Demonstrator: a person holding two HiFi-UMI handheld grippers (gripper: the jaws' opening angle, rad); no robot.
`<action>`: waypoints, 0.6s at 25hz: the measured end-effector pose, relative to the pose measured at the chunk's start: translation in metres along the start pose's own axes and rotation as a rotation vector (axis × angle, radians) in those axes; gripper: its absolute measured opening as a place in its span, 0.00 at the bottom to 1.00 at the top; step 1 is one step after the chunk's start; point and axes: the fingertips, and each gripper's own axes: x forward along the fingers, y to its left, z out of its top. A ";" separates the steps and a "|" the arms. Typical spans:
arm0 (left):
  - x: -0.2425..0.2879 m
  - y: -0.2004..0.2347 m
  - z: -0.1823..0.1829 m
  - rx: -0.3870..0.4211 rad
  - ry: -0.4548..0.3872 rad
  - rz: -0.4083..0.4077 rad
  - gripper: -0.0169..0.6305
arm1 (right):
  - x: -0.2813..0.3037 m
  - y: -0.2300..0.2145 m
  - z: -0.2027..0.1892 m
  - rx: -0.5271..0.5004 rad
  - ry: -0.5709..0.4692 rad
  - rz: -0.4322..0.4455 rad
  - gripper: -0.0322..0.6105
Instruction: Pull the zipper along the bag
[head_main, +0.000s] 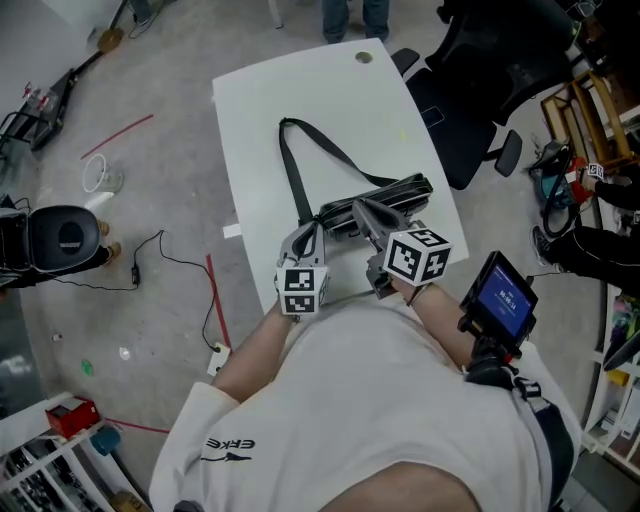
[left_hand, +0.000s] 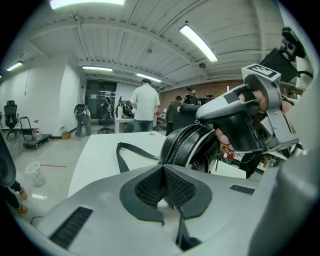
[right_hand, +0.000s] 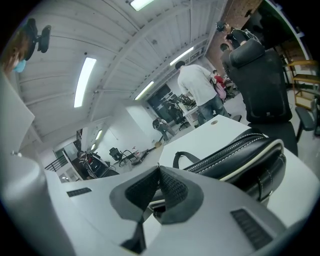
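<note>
A black bag (head_main: 378, 203) with white stitching lies on the white table (head_main: 300, 95), its long strap (head_main: 292, 160) looped toward the far side. My left gripper (head_main: 318, 224) sits at the bag's left end, jaws together on what looks like the strap where it joins the bag. In the left gripper view the pads (left_hand: 176, 186) meet just before the bag (left_hand: 192, 145). My right gripper (head_main: 364, 211) rests on the bag's top, shut on the metal zipper pull (right_hand: 155, 204). The zipper line (right_hand: 227, 152) runs away from it along the bag's top.
A black office chair (head_main: 480, 90) stands past the table's right edge. A phone on a mount (head_main: 503, 297) is at my right arm. Cables and a red line mark the floor to the left. People stand beyond the table's far end (left_hand: 145, 107).
</note>
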 end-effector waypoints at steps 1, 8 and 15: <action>0.001 -0.001 0.000 0.001 -0.002 -0.003 0.03 | 0.000 0.000 -0.001 -0.001 0.003 0.000 0.07; -0.006 0.001 -0.001 -0.003 -0.004 -0.014 0.03 | 0.004 0.015 -0.008 -0.049 0.020 -0.018 0.07; -0.005 -0.002 -0.003 0.001 -0.003 -0.040 0.03 | 0.010 0.021 -0.018 -0.069 0.044 -0.028 0.07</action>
